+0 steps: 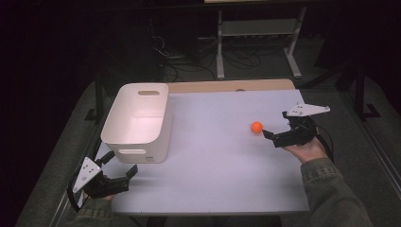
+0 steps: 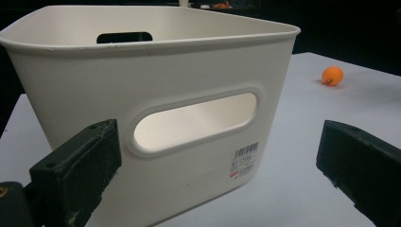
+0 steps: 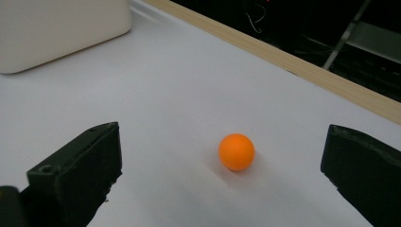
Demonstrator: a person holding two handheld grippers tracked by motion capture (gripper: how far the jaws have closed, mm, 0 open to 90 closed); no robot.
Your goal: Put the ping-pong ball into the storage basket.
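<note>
A white rectangular table top (image 1: 213, 161) with a pale wooden strip along its far edge holds two things: one small round orange ball (image 1: 256, 126) and one white plastic bin with rounded corners and slot handles (image 1: 142, 120). A person's two forearms in dark green sleeves come in from the bottom of the high view, each hand holding one black two-jaw gripper.

The high view gives the whole layout. The bin stands on the left part of the table, the ball lies on the right part, well apart from it. The left gripper (image 1: 121, 164) sits at the near left corner, just beside the bin's near end. The right gripper (image 1: 276, 126) lies low at the right side, pointing toward the ball.

The left gripper view adds detail the high view lacks: a small barcode label (image 2: 244, 161) on the bin's near wall, below and to the right of the handle slot. Its jaws stand wide apart with nothing between them but the bin wall ahead. The ball appears far off at upper right.

The right gripper view shows the ball resting on bare table ahead of the jaws, in line with the gap between them, touching neither. These jaws are also spread wide and hold nothing. A corner of the bin shows at upper left.
</note>
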